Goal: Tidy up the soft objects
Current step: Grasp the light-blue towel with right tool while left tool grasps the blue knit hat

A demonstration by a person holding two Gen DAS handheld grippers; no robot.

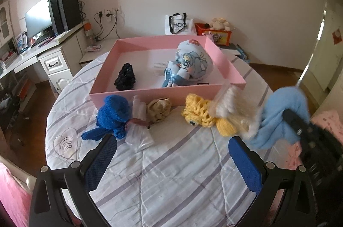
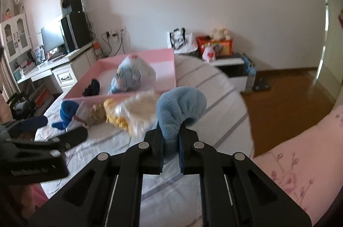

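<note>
My right gripper (image 2: 170,130) is shut on a light blue fleece cloth (image 2: 180,107), lifted above the striped table; in the left wrist view that cloth (image 1: 278,117) hangs at the right with the right gripper (image 1: 291,117) clamped on it. My left gripper (image 1: 171,141) stands open over the table with nothing between its blue pads. The pink box (image 1: 150,94) holds a pale blue plush (image 1: 190,64) and a black knitted piece (image 1: 125,77). In front of the box lie a dark blue knitted toy (image 1: 113,115), a beige bundle (image 1: 159,109), a yellow crochet toy (image 1: 201,115) and a blurred white fluffy item (image 1: 231,104).
A striped cloth covers the round table (image 1: 171,173). A clear plastic bag (image 1: 139,132) lies by the blue toy. A desk with monitor (image 1: 38,21) stands at the left. A white tote bag (image 1: 179,25) and a red toy crate (image 1: 214,33) sit by the far wall.
</note>
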